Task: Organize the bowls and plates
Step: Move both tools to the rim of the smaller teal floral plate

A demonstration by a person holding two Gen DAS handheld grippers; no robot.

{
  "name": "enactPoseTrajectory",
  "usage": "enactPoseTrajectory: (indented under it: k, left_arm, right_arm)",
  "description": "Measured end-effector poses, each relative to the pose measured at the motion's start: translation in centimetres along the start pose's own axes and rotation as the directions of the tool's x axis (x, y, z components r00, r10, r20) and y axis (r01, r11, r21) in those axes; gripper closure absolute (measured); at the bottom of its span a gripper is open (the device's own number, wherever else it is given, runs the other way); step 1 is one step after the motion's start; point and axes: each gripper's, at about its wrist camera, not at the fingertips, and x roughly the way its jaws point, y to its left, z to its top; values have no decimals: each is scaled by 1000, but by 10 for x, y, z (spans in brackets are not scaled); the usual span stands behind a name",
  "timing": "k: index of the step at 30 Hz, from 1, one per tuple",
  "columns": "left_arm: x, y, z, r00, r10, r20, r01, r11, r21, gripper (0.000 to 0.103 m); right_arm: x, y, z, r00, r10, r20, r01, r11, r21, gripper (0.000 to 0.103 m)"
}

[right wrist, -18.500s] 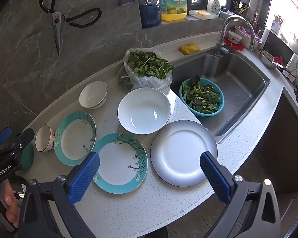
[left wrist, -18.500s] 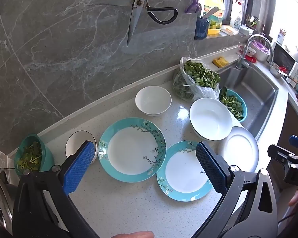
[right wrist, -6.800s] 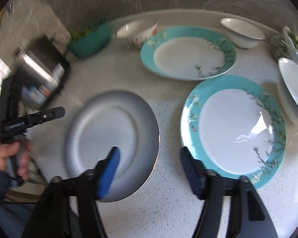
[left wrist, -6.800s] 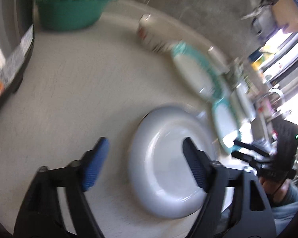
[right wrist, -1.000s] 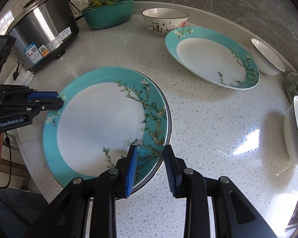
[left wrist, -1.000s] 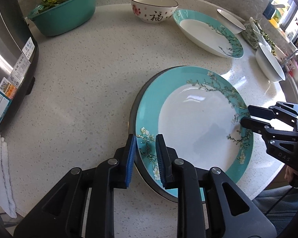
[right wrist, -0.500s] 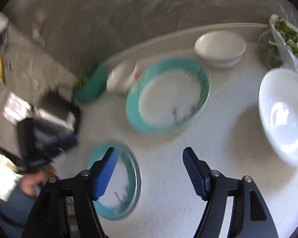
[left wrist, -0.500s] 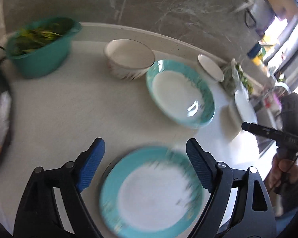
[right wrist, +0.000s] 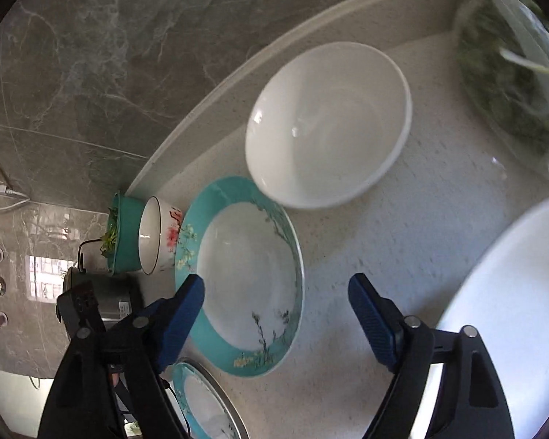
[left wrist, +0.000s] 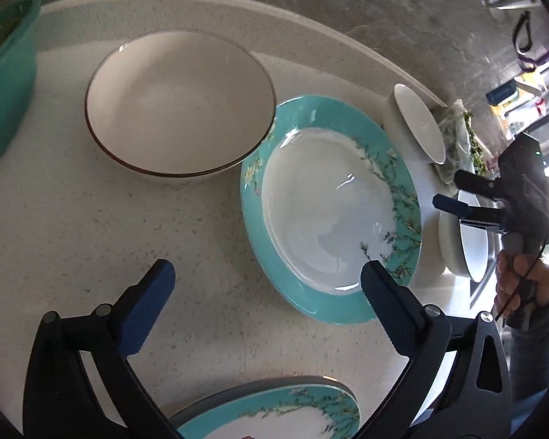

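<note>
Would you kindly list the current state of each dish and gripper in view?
left gripper: jaws opening, nothing between them
right gripper: jaws opening, nothing held
teal plate: flat on counter, alone
stacked teal plate: resting on a grey plate
patterned bowl: upright, empty
white bowl: upright, empty

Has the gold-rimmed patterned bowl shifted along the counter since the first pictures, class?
No. The patterned bowl sits between the teal basin and the loose teal plate, as before.

The speckled white countertop carries a brown-rimmed bowl far left, touching a teal floral plate to its right.
</note>
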Motion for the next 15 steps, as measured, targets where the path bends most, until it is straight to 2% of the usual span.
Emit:
enactPoseTrajectory:
  k: [2, 5, 10, 12, 15]
  left_arm:
    - [7, 1, 0, 1000, -3, -2, 3, 1000, -2, 0]
    - [12, 0, 3, 1000, -5, 4, 5, 1000, 6, 0]
    - [18, 12, 9, 1000, -18, 21, 20, 998, -58, 0]
    - [20, 14, 12, 999, -31, 18, 32, 997, -68, 0]
    - [26, 12, 12, 1000, -19, -5, 19, 999, -51, 2]
  right_arm:
    - [-2, 6, 5, 1000, -23, 17, 24, 999, -26, 16]
    - [-2, 5, 7, 999, -43, -4, 43, 999, -17, 16]
    - [3, 23, 6, 997, -67, -24, 65, 993, -97, 16]
    - [8, 23, 5, 995, -98, -32, 94, 990, -108, 18]
    - [16, 17, 4, 992, -116, -49, 111, 990, -86, 28]
